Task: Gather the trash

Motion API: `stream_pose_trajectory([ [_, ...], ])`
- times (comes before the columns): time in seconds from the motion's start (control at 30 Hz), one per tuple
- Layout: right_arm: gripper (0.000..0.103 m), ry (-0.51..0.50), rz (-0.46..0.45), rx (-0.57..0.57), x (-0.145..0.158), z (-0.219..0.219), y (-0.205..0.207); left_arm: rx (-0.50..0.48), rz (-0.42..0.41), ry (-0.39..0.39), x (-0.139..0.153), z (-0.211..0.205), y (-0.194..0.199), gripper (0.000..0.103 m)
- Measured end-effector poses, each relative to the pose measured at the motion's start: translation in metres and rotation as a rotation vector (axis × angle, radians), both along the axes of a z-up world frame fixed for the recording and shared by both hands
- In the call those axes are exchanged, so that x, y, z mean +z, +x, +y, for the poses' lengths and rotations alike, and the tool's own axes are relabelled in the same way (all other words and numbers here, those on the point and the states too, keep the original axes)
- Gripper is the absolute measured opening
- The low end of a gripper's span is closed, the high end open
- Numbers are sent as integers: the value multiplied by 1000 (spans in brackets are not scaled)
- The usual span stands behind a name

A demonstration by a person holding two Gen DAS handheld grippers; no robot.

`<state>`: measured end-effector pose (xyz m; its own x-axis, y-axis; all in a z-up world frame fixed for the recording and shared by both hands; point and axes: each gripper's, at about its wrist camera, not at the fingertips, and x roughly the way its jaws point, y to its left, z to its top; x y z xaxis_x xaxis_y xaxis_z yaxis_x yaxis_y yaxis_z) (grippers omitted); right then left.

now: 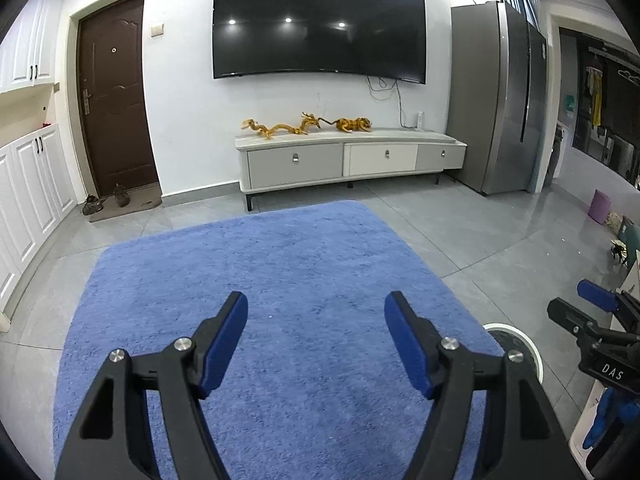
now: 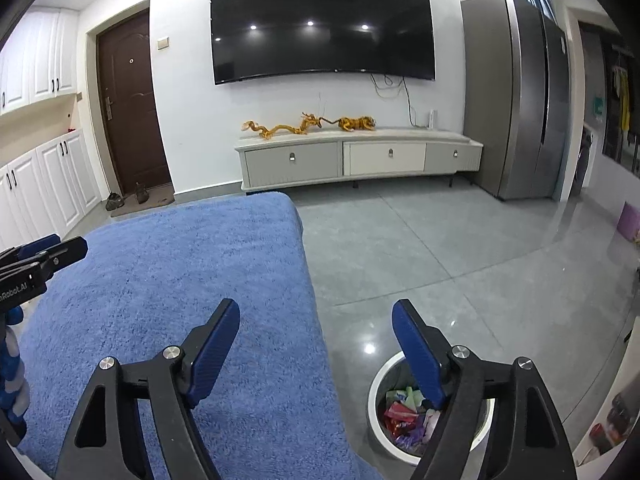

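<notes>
While no loose scrap shows anywhere on the blue rug (image 1: 256,280), the job looks close to finished, and the sensible step now is a careful last sweep.

Furthest left, the left gripper (image 1: 316,312) hangs above the rug's middle with its jaws spread wide and nothing between them. To its right, the right gripper (image 2: 316,320) hovers over the rug's right edge, jaws likewise apart and empty. Right of that again, on the grey tiled floor (image 2: 460,264) just beside the rug's near right corner, stands the white bin (image 2: 378,396).

The trash (image 2: 400,412) sits inside that bin: a crumpled heap of wrappers, red, pink, green and purple, lying below the rim. It looks light and crinkly, likely to spring back or cling to a pad when released.

To finish well, I would scan the rug's edges and the tiles along them, keep both sets of jaws wide, and approach any find from above, releasing only once fully over the bin's mouth.
</notes>
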<state>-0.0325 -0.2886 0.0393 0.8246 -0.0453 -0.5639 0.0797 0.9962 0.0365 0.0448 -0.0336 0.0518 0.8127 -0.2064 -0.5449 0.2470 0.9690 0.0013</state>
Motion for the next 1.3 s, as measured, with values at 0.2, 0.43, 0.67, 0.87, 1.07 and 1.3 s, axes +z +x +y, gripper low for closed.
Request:
stream_pose_trajectory([
  [0.2, 81, -45, -18, -16, 5, 8, -2, 27, -25, 5, 3, 4, -7, 72],
  [0.43, 89, -65, -13, -44, 2, 9, -2, 51, -43, 26, 3, 4, -10, 76],
  [0.67, 103, -113, -7, -70, -5, 11, 0, 61, -46, 39, 0, 4, -14, 78],
  [0.87, 103, -136, 9, -82, -14, 12, 4, 63, -50, 43, -3, 5, -13, 79],
  [1.07, 103, -139, 22, -105, -20, 6, 4, 60, -42, 55, -10, 1, -13, 79],
  [1.3, 103, -136, 37, -123, -26, 3, 9, 44, -17, 68, -19, -4, -9, 79],
])
